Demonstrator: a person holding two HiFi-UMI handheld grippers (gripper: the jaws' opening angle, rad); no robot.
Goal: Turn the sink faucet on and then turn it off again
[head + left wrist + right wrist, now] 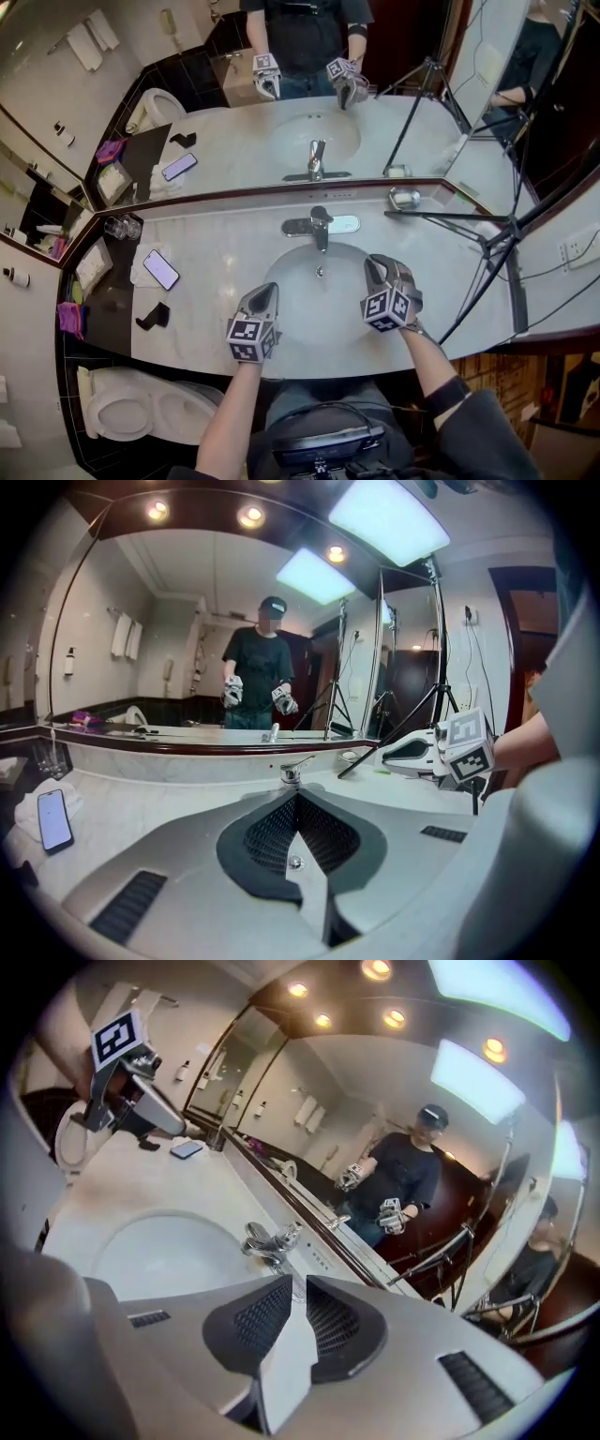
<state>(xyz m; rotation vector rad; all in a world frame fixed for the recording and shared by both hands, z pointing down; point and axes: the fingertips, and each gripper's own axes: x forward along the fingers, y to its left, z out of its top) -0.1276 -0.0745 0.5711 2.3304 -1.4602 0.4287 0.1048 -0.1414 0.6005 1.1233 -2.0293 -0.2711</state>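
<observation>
Marble-look countertop (216,244) is seen running below a wide wall mirror (244,141), with a white oval basin (305,305) sunk into it; only the drain is seen inside the basin, and whether water is running cannot be made out. A white toilet (122,403) is seen at the lower left with its bowl uncovered. A black tripod (487,248) is stood on the counter's right end, its top cut off by the frame edge. The left gripper (268,291) is held over the basin's near left rim with its jaws pressed together on nothing. The right gripper (374,268) is held over the right rim, its jaws slightly parted and nothing between them. The chrome faucet (321,225) is mounted behind the basin, apart from both grippers. A phone (160,269) is laid flat on the left. A clear glass (123,227) and a metal dish (405,198) are set near the mirror, their contents unreadable.
</observation>
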